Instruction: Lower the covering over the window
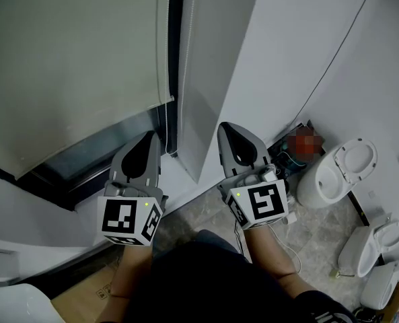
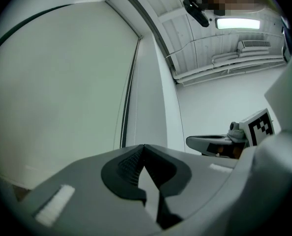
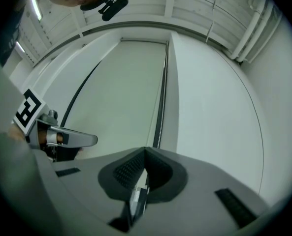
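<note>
Blind [image 1: 71, 66] nearly down over the window [image 1: 98, 155].
Left gripper [image 1: 147, 140] and right gripper [image 1: 227, 130] side by side at five o'clock of it, jaws pressed together, holding nothing.

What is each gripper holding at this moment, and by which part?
Nothing. The left gripper and the right gripper are both shut and empty, neither touching the blind.

Head view looks down; gripper views share the blind [image 2: 62, 82].
</note>
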Action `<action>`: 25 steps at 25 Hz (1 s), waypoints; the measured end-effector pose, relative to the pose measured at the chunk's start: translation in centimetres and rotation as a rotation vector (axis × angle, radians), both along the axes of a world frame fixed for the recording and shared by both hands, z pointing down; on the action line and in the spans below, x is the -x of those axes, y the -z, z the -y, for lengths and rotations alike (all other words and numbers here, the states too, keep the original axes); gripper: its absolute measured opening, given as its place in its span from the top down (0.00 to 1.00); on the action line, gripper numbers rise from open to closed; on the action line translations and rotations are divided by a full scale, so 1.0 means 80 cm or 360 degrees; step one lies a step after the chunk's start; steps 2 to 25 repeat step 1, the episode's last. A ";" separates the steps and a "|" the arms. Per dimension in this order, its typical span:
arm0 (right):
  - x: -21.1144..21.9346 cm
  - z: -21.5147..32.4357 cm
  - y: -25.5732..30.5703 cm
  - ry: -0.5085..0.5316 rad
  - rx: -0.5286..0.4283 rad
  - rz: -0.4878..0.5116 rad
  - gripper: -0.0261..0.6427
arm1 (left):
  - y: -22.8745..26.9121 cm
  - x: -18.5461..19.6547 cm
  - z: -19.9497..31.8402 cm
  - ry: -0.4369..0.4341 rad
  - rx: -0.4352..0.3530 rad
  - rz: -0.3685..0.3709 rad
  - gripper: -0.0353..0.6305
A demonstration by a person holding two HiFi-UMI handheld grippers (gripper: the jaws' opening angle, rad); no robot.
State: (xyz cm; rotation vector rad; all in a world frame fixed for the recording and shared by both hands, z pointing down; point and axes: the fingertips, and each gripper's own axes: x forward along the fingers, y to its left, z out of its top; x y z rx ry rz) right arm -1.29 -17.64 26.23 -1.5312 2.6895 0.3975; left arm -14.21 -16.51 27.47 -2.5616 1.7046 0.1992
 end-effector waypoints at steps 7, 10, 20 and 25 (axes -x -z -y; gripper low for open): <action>-0.001 -0.001 0.001 -0.0003 0.0004 -0.0002 0.94 | 0.001 -0.001 -0.001 0.0000 -0.0001 0.0001 0.93; -0.001 -0.001 0.001 -0.0003 0.0004 -0.0002 0.94 | 0.001 -0.001 -0.001 0.0000 -0.0001 0.0001 0.93; -0.001 -0.001 0.001 -0.0003 0.0004 -0.0002 0.94 | 0.001 -0.001 -0.001 0.0000 -0.0001 0.0001 0.93; -0.001 -0.001 0.001 -0.0003 0.0004 -0.0002 0.94 | 0.001 -0.001 -0.001 0.0000 -0.0001 0.0001 0.93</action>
